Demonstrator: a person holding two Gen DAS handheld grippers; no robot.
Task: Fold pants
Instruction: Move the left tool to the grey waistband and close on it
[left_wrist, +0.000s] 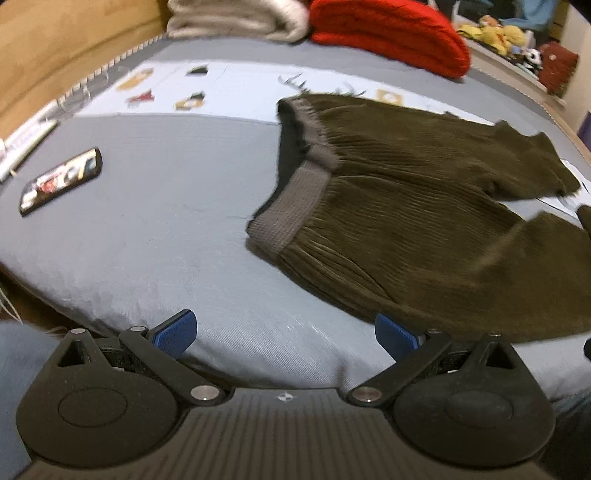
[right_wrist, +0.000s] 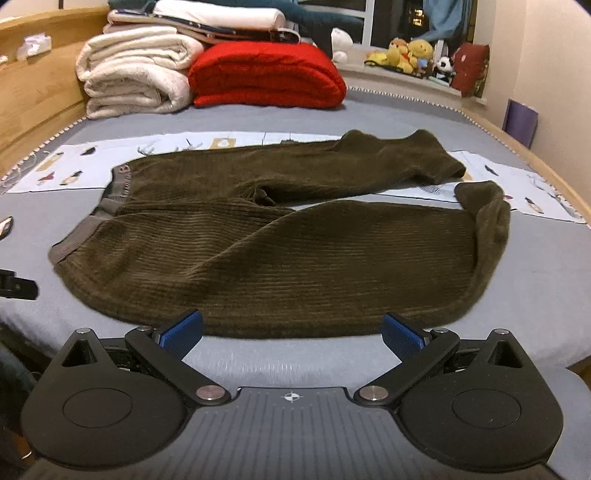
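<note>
Both grippers wide apart and empty at the bed's near edge.
Left gripper and right gripper hover short of the olive-brown ribbed corduroy pants, spread across the grey bed; thick, bunched cuffs risk a one-layer pinch and a crooked fold.
</note>
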